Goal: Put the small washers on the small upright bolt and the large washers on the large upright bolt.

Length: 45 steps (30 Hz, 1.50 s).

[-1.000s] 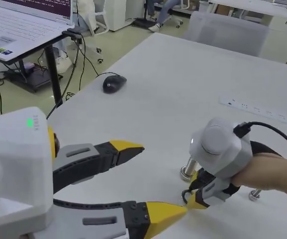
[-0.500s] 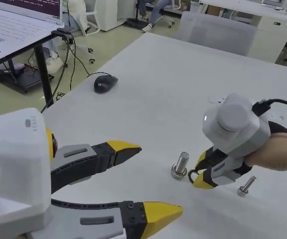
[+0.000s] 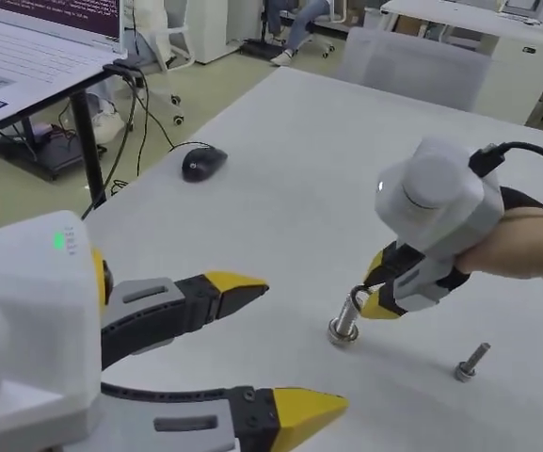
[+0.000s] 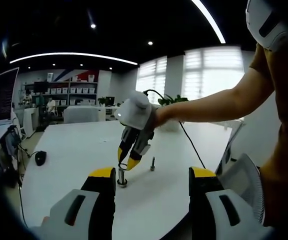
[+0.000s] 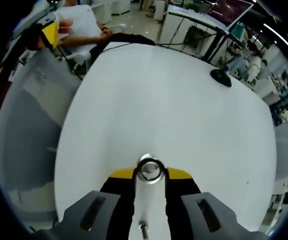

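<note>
The large bolt [image 3: 346, 318] stands upright on the white table [image 3: 280, 169]. My right gripper [image 3: 373, 294] hovers at the bolt's top, shut on a metal washer [image 5: 149, 169] that sits as a ring between the yellow tips. The small bolt [image 3: 471, 360] stands to the right, tilted in this view. In the left gripper view the right gripper [image 4: 128, 160] hangs just above the large bolt [image 4: 121, 177], with the small bolt [image 4: 152, 163] beyond. My left gripper [image 3: 285, 348] is open at the near left, holding nothing, well short of both bolts.
A black mouse [image 3: 202, 164] lies at the table's far left edge with its cable running off. A laptop [image 3: 26, 47] sits on a stand to the left. A power strip lies behind the right hand. A grey chair [image 3: 412, 66] stands beyond the table.
My right gripper has risen from the table surface beside the large bolt to the bolt's top, carrying the washer. The left gripper stays open in place.
</note>
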Each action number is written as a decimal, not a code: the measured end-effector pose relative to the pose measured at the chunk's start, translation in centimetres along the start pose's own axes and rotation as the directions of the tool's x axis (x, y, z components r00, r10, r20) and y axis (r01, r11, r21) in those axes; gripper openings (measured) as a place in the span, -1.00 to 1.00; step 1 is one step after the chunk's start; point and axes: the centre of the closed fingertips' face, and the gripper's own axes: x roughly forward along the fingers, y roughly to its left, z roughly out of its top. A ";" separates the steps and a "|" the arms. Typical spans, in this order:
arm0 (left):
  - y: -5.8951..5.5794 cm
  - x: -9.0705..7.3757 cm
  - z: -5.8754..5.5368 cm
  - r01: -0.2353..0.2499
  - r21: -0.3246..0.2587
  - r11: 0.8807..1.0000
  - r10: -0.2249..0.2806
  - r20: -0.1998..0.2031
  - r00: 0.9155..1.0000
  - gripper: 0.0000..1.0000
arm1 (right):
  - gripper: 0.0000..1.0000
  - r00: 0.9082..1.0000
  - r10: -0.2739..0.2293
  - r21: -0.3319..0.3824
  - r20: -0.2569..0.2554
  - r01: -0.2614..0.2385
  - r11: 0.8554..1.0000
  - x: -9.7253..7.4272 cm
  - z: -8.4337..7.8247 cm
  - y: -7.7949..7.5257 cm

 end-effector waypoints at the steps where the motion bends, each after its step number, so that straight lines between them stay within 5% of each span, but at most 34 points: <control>1: 0.1 0.0 0.0 -0.003 0.000 1.000 0.003 0.002 1.000 0.17 | -0.56 1.000 0.002 -0.002 -0.002 -0.002 1.000 0.1 0.0 0.0; 21: 0.9 -0.2 0.0 -0.015 -0.008 1.000 0.015 0.005 1.000 0.17 | -0.56 0.997 0.039 -0.051 -0.073 -0.043 0.998 3.0 -0.5 0.0; 31: 1.1 -0.2 -0.4 -0.018 -0.015 1.000 0.018 -0.002 1.000 0.17 | -0.55 0.996 0.048 -0.033 -0.075 -0.051 0.998 5.2 -1.2 0.2; 45: 1.2 -0.1 -0.6 -0.018 -0.013 1.000 0.017 -0.014 1.000 0.17 | -0.54 0.996 0.059 -0.012 -0.066 -0.060 0.998 6.3 -1.6 0.3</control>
